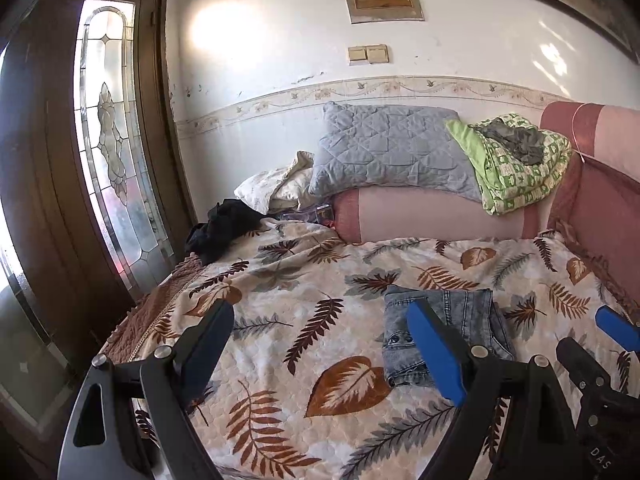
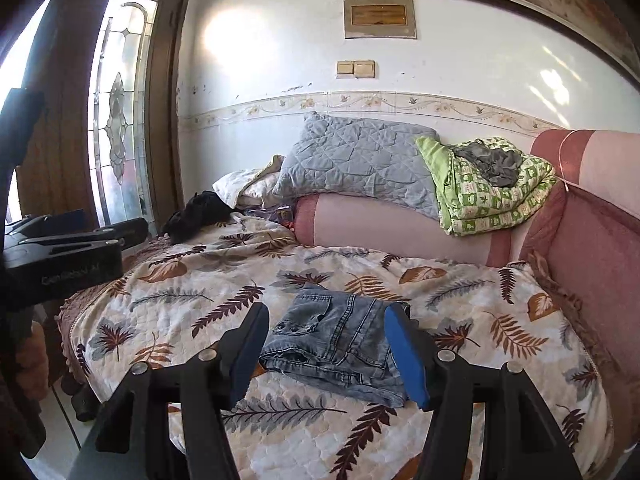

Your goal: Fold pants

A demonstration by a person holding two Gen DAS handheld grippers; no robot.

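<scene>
at the far left stands a dark wooden door [image 1: 48, 168] with a leaded glass pane [image 1: 108, 136], sunlight coming through. next to it, at the bed's far left corner, a black garment [image 1: 224, 228] lies crumpled, and just right of it a cream pillow [image 1: 276, 188] leans under a grey quilted pillow [image 1: 384, 148]. the bed is covered by a leaf-print blanket [image 1: 280, 288], brown and grey fronds on cream.

the left gripper [image 1: 324, 356] hangs above the blanket with its fingers spread wide, nothing between them; the jeans lie beyond its right finger, not in the gap. in the right wrist view this gripper shows as a black body at the left edge, well apart from the jeans.

the jeans [image 2: 340, 348] sit on the blanket near the bed's middle, folded into a compact bundle of faded blue-grey denim, waistband buttons facing left, a pocket on top. the right gripper [image 2: 328, 348] is over them with its fingers wide, one on each side of the bundle; whether the pads touch the cloth cannot be told.

further right, a green patterned quilt [image 2: 492, 196] with a grey rag [image 2: 492, 160] on top rests on a pink bolster [image 2: 400, 228], against the sofa's pink back [image 2: 600, 248].
</scene>
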